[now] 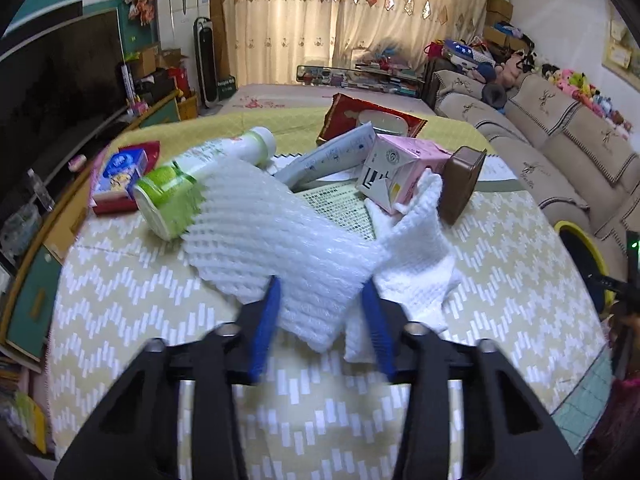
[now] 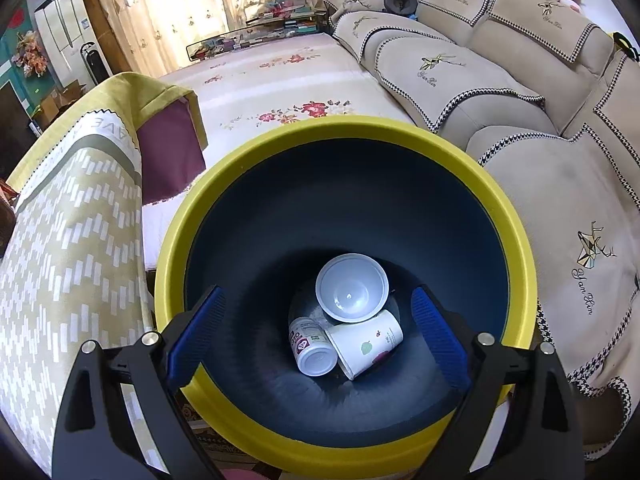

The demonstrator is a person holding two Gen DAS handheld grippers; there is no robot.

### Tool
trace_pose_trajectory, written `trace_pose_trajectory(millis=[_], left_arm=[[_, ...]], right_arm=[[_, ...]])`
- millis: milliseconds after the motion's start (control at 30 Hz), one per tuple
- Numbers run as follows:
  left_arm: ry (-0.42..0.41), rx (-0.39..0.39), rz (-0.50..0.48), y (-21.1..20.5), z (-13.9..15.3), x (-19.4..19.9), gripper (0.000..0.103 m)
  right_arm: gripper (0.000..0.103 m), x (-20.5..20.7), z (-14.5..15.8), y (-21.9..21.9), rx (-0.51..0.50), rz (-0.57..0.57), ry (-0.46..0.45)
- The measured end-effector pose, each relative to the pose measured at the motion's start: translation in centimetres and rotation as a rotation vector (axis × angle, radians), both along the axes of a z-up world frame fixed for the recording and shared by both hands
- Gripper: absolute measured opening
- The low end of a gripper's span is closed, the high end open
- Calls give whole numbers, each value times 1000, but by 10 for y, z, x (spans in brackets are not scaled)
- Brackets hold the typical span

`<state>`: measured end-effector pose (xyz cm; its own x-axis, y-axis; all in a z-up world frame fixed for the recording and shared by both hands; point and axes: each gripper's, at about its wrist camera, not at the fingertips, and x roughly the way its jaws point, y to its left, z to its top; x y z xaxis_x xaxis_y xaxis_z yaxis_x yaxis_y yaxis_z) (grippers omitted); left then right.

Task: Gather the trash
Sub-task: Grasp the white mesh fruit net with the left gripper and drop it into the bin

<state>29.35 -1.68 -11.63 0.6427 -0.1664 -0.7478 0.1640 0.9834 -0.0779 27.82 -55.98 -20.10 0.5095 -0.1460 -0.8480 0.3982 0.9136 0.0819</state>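
In the left wrist view my left gripper [image 1: 322, 296] is shut on a white foam net sleeve [image 1: 280, 240], which sits between its blue fingers [image 1: 266, 320] above the table. A second white foam net [image 1: 416, 256] lies just right of it. Behind are a green-and-white bottle [image 1: 192, 176], a pink carton [image 1: 400, 168], a brown tin [image 1: 464, 184], a grey tube [image 1: 332, 156] and a red wipes pack [image 1: 368, 120]. In the right wrist view my right gripper [image 2: 318, 320] is open and empty over the yellow-rimmed bin [image 2: 168, 240], which holds a white bowl [image 2: 352, 292], a paper cup [image 2: 368, 344] and a small bottle [image 2: 310, 346].
The table [image 1: 120, 300] has a yellow zigzag cloth; a blue snack box [image 1: 120, 172] lies on its left part. A beige sofa [image 2: 480, 80] stands to the right, the bin between it and the table edge [image 2: 72, 240]. A TV cabinet [image 1: 32, 280] runs along the left.
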Motion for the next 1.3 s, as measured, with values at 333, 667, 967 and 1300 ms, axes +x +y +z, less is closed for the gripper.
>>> trace_pose_trajectory(millis=[333, 667, 967, 1300], left_arm=[[-100, 38, 39, 7, 30, -30, 13], [-229, 55, -14, -11, 82, -79, 12], [-257, 23, -186, -74, 102, -101, 12], [-215, -25, -506, -207, 103, -108, 13]], right_arm=[[89, -8, 10, 6, 14, 10, -30], [89, -27, 23, 6, 27, 4, -76], [89, -63, 40, -12, 30, -35, -139], [90, -115, 50, -54, 14, -134, -190]])
